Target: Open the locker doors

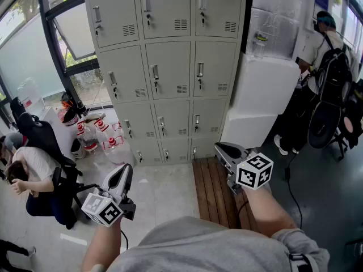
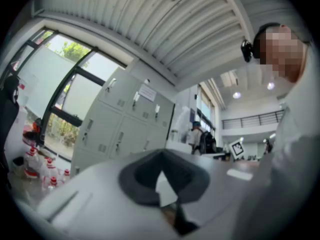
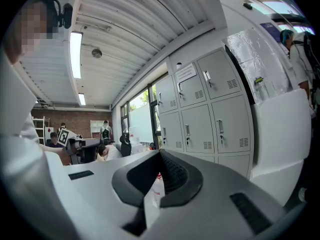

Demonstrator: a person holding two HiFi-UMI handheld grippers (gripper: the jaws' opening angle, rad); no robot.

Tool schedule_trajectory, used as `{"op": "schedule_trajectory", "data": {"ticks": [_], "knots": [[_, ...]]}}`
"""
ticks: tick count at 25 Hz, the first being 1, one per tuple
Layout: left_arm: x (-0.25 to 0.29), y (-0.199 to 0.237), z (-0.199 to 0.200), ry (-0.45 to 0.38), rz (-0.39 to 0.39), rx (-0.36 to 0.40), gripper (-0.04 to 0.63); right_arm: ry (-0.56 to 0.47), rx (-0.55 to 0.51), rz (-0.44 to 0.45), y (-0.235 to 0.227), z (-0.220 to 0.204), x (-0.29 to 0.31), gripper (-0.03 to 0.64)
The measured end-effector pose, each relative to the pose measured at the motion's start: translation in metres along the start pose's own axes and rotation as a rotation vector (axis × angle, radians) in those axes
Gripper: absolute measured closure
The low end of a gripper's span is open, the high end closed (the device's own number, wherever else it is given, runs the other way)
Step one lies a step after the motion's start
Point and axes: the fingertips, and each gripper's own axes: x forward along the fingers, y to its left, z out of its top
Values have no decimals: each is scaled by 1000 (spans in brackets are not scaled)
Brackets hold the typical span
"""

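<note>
both the left gripper (image 1: 126,170) and the right gripper (image 1: 220,149) are pressed together on nothing and held low, aimed at the grey lockers (image 1: 170,67) well ahead, every door closed, probably because no handle is within reach yet.

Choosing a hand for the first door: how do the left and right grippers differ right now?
The left gripper is over the pale floor; the right gripper is over the wooden slat bench. In the head view the right gripper's tip lies close to the bottom locker row, the left gripper's well short of it. Shared: both are shut on nothing, and neither touches the lockers, whose visible doors are all closed.
</note>
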Motion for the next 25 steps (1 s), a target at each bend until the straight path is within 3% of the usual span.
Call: {"op": "schedule_trajectory", "data": {"ticks": [12,25], "knots": [[7,-10,1,0,-6,2,592,8,-6,15,-5,3,-2,618],[35,-22,-16,23,-16,-20,592,12,73,56,-30,-10,-5,617]]}}
